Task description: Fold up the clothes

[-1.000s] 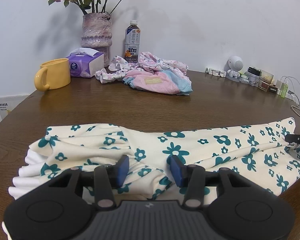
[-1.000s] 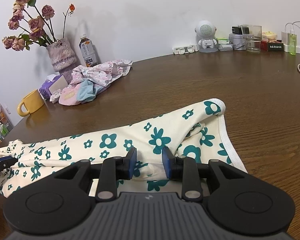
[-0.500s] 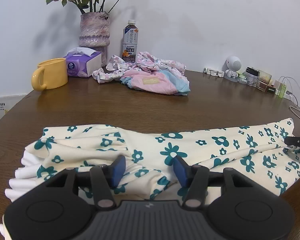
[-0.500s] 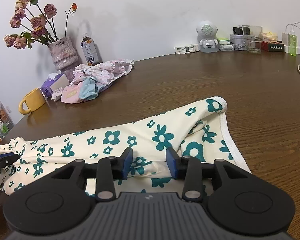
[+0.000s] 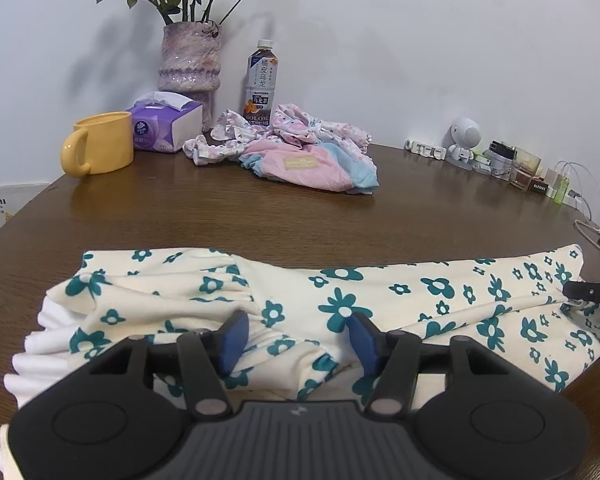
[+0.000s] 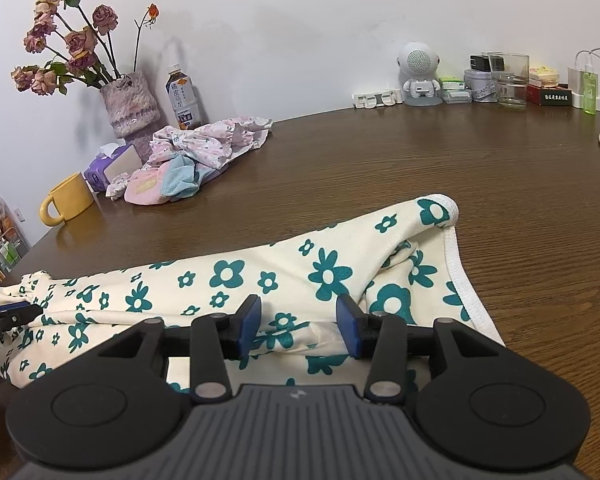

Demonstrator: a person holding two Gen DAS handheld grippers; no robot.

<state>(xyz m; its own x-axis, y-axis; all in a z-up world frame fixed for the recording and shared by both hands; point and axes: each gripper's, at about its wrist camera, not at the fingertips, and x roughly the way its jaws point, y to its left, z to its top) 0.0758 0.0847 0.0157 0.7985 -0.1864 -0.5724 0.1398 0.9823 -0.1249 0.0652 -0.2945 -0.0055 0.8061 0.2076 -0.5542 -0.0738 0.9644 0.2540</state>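
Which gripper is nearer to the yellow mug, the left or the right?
Left. The left gripper works the garment's ruffled end, on the yellow mug's side; the right gripper is at the opposite end, farther away.

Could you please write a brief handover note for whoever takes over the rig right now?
Left gripper: open, over the ruffled end of the floral garment.
Right gripper: open, over the other end, near the white-trimmed edge.
Garment lies lengthwise on the wooden table, released, one lengthwise fold apparently in.
Left: remaining folds, then the pink clothes pile by the vase.
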